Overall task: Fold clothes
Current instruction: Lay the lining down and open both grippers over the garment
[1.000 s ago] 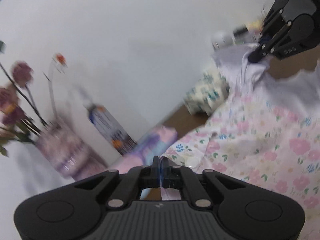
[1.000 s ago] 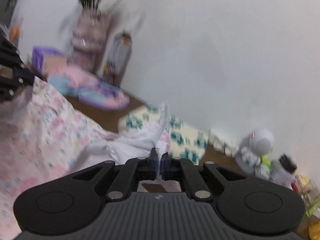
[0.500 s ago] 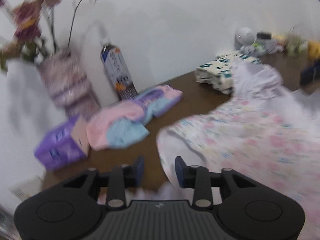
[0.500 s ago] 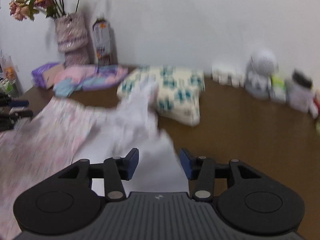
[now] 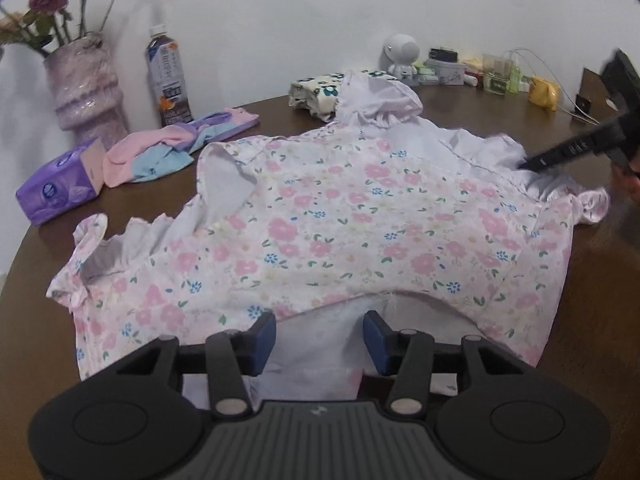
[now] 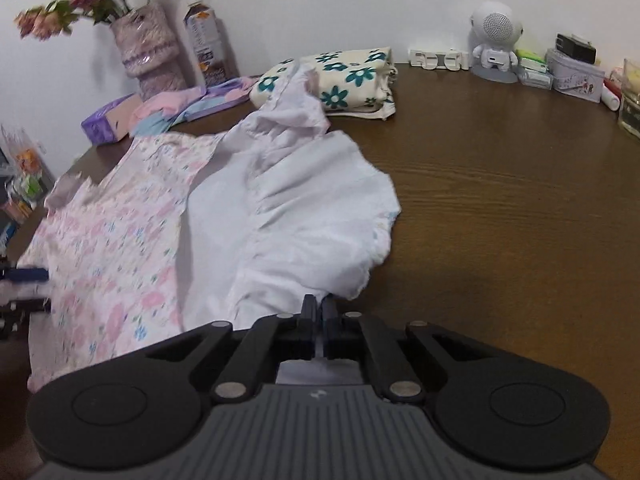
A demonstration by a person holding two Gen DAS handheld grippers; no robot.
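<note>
- Where my table (image 5: 580, 312) begins on the left, there is a vase of flowers (image 5: 82, 80), a purple tissue pack (image 5: 60, 188) and a drink bottle (image 5: 168, 80). None of these are for folding.
- Next to them lies a pink and blue cloth (image 5: 160, 152). It looks loosely bunched, not neat, so I think it may need folding too.
- My left gripper (image 5: 319, 338) is low over the near edge of the flowery dress (image 5: 320, 232). Its jaws are wide apart and hold nothing.
- The flowery dress lies spread across the middle of the table. One end is turned over so the white inside shows, and the frilly edges are rumpled. It is not a neat bundle, so I think most of the folding on it is left to do.
- Behind the dress sits a cream cloth with teal flowers (image 6: 340, 80). It is a tidy folded stack, so that one looks done.
- My right gripper (image 6: 319, 314) is at the right side of the dress. Its jaws are pinched tight on the white frilly part.
- Farther right along the wall stand a little white robot toy (image 6: 496, 44) and some small boxes (image 6: 576, 72), well away from the clothes.
</note>
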